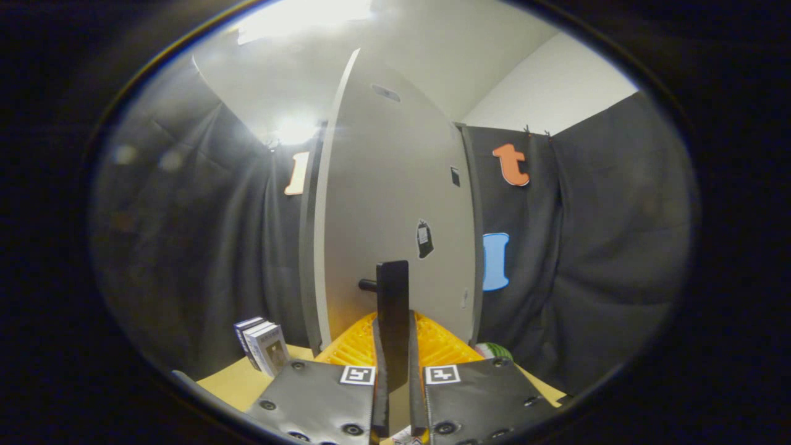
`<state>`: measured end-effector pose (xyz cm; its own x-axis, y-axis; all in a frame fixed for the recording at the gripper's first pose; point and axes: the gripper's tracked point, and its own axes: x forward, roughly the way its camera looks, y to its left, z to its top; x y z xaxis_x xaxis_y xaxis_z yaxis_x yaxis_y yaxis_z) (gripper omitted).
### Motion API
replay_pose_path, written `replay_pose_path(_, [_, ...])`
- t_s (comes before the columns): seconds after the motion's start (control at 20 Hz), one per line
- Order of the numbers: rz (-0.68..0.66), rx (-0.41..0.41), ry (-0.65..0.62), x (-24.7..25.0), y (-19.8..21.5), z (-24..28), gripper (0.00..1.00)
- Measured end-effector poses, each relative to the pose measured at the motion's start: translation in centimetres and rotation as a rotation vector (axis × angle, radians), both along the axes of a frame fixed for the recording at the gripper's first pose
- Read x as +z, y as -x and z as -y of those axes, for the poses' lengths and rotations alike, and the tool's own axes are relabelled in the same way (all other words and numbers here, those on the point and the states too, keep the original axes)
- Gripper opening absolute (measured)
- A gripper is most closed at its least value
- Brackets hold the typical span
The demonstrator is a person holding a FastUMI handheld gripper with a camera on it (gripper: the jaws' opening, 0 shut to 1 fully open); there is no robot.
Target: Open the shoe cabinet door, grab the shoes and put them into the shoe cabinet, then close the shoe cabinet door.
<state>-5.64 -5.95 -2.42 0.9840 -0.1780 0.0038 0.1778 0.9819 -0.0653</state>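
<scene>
The shoe cabinet (395, 204) stands tall straight ahead, and its pale grey door (401, 185) fills the middle of the scene, hinged so that its left edge swings a little toward the camera. The step in hand looks like the door: either pulling it open or pushing it shut, and from this one moment I cannot tell which. The worktop (238, 380) runs below, with an orange rack (439, 343) at the cabinet's foot and a few small boxes (262, 346) to the left. No shoes can be made out. The black handle (393, 309) juts from the door, its bar upright. The gripper (393, 377) points level at the door, its fingers (378, 371) drawn close and clamped on the handle from both sides. Next comes a steady swing along the door's arc, keeping the grip square.
</scene>
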Motion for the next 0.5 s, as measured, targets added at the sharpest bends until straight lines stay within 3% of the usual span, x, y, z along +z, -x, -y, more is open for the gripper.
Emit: replay_pose_path(0.5, [-0.011,0.011,-0.052,0.3,1.8,3.0,0.13])
